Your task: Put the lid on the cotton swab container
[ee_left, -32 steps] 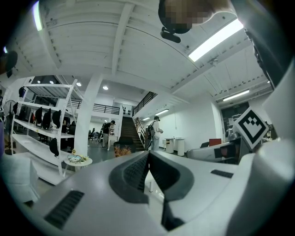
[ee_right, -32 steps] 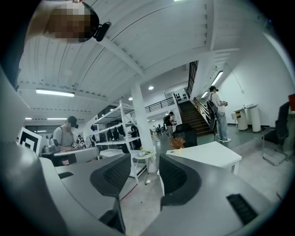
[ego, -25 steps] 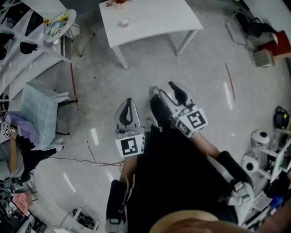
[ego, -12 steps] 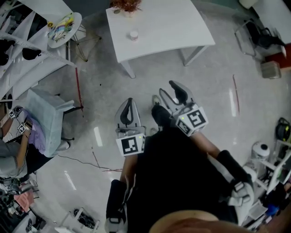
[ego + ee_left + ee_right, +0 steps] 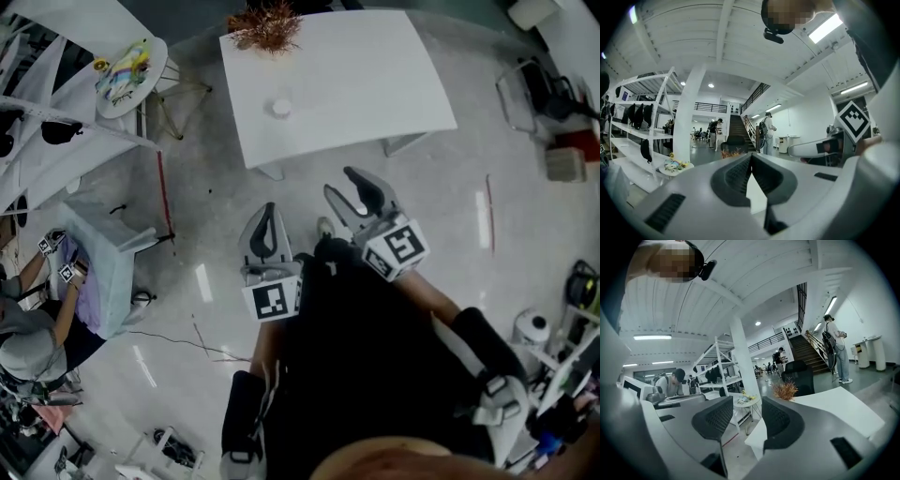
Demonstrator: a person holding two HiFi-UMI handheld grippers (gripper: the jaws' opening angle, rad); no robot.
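Fingers of the left gripper are clenched on nothing; those of the right gripper are released and empty, both apart from the desk bearing a small round container.

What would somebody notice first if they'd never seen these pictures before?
The white table at the top of the head view stands out, with a small round white container on it and a rusty dried plant at its far edge. Nearer the person, over the grey floor, are the left tool, jaws shut on nothing, and the right tool, jaws apart and empty.
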